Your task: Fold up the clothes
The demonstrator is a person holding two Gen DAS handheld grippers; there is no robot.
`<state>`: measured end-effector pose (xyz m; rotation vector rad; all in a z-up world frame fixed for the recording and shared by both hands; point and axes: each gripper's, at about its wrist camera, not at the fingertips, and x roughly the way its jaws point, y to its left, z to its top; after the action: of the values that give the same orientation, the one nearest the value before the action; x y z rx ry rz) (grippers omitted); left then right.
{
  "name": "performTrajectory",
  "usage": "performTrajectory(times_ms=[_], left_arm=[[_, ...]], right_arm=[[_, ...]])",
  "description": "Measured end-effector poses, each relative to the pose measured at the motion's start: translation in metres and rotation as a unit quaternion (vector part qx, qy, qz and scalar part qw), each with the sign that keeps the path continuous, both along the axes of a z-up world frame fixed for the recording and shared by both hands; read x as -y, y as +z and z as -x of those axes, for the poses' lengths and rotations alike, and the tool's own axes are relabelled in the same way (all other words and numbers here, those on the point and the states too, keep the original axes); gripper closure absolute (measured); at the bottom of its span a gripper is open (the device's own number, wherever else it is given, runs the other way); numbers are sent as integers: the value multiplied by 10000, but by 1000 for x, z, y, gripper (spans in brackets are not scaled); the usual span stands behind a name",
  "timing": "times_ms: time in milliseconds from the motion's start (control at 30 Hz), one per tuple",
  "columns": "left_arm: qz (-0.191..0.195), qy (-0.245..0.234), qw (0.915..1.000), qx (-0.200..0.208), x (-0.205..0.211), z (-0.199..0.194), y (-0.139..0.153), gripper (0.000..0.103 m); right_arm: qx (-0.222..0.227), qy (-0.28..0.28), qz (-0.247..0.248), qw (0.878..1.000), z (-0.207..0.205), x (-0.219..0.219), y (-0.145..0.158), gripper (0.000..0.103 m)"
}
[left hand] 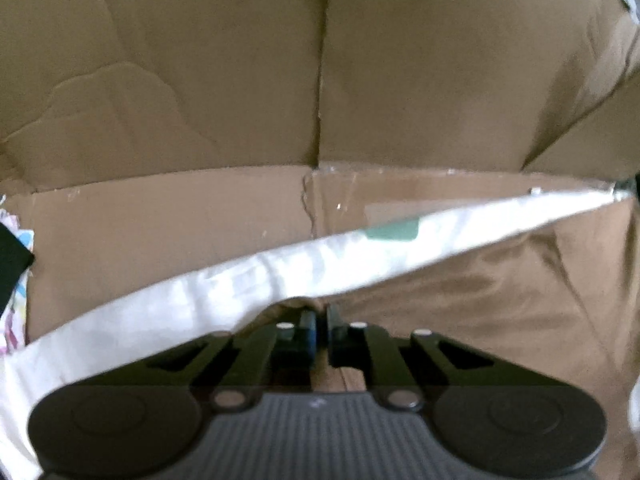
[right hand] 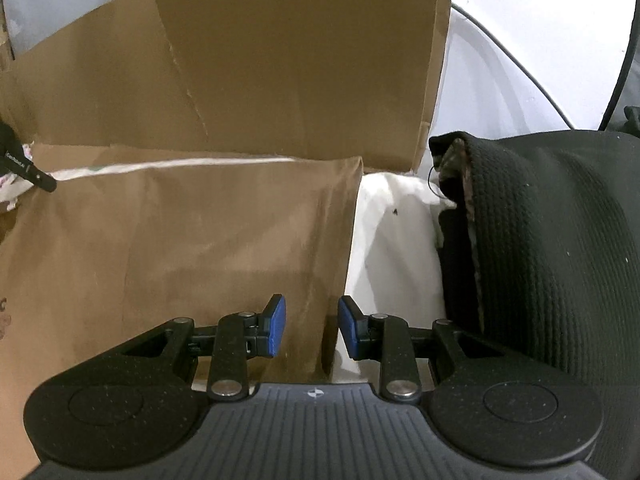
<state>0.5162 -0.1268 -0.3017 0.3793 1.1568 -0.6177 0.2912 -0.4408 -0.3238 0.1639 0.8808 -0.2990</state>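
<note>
Left tongs point(left hand: 319, 320) pinching brown garment point(left hand: 500, 292), tips partly hidden, right tongs point(right hand: 311, 326) open, empty.

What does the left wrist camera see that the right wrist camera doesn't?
Only the left wrist view shows the left gripper shut on the brown garment, and a green tag on its white lining.

Only the right wrist view shows the open right gripper, a black knit garment and white cloth.

Both show the brown garment and the cardboard behind it.
</note>
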Motion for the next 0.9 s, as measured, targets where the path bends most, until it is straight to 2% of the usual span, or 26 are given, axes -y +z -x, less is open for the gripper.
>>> performTrajectory(times_ms=[133,167,200,267,300,567,667,767,800,833,900], left_arm=[[-215,-117,9996,144,8,6,2,91],[-261,-155,9994,165,10,8,4,88],[-309,-197,9991,216,11,10,7,80],[-398,-276,9983,318,12,15,14,70],[-413,-299,9980,373,12,18,18,69],[-372,-413,9966,615,14,51,48,69],[-272,-510,9963,634,19,71,57,69],[-131,-602,9965,573,29,90,60,69],[-87,-636,9964,548,33,96,60,69],[-52,-683,9963,519,37,103,59,69],[7,-809,9956,465,48,116,57,69]], right_arm=[[31,-264,106,9996,12,-6,8,68],[85,-360,124,9992,16,-7,11,68],[130,-443,108,9989,19,-8,13,68],[163,-593,-85,9981,24,-9,15,68],[146,-666,-203,9975,25,-9,14,68],[84,-1219,-892,9885,35,-6,3,67],[260,-1217,-1060,9865,35,-2,2,67],[289,-1053,-973,9892,33,-2,-3,69],[235,-1044,-965,9896,34,-1,-6,71],[164,-1024,-928,9903,35,-1,-7,81],[104,-945,-855,9918,38,-2,-9,88]])
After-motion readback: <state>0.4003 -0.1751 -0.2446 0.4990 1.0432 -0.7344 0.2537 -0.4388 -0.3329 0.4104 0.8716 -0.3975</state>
